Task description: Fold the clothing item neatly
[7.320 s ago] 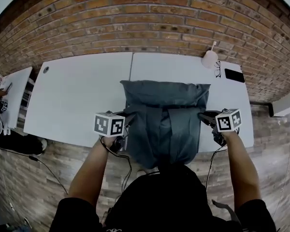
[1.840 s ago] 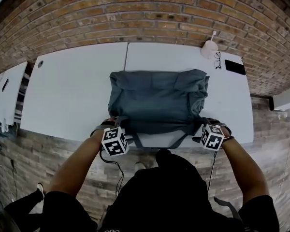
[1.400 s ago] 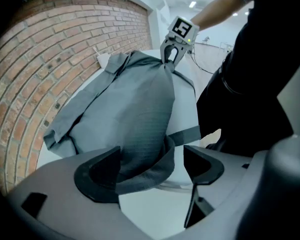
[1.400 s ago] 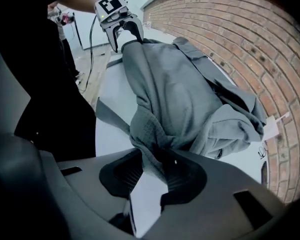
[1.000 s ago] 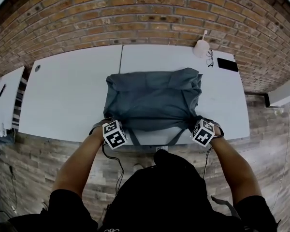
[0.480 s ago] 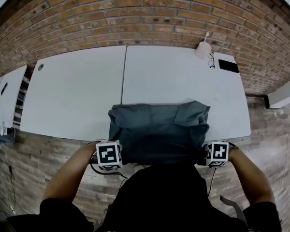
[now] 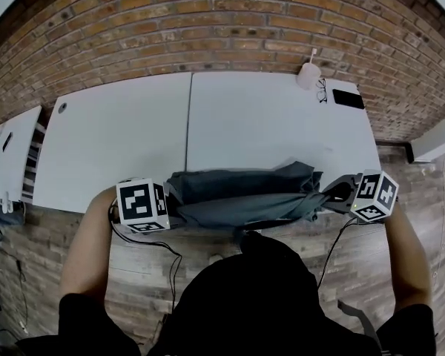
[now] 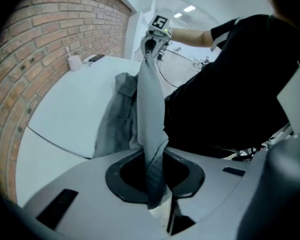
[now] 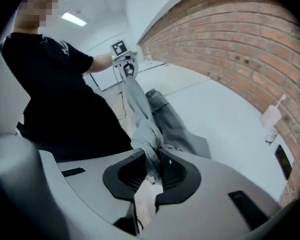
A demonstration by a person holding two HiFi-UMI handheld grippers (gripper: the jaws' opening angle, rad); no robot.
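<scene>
Left tongs: Your left tongs (image 8: 152,176) are closed to a narrow gap on a bunched corner of the grey garment (image 7: 245,199). Cloth fills the jaws and runs straight out of them.
Right tongs: Your right tongs (image 9: 152,170) pinch the opposite corner the same way, with a wad of fabric pressed between the pads.
Garment: It stretches as a taut band between your two hands, in the lower middle of the head view. The held edge is raised off the white surface (image 7: 267,124), and the slack part trails onto that surface's near edge.
Long axis: It runs left to right across the frame, from one pair of tongs to the other, parallel to the near edge of the surface.
Which way it lies: From each pair of tongs the cloth leads inward toward the other hand. Bare surface lies beyond it, toward the brick wall (image 7: 222,21) at the top of the frame.
Nearer hand: Neither is nearer, since each holds its own end at about the same level in the frame.
Coming move, as judged: You will likely carry the held edge upward in the frame and lay it over the resting part, keeping both ends level.
Risk, as judged: If one hand leads, the crease could skew.
Also on the surface: A white cup (image 7: 306,75), glasses (image 7: 322,91) and a dark phone (image 7: 347,99) sit at the upper right, well apart from the cloth.
</scene>
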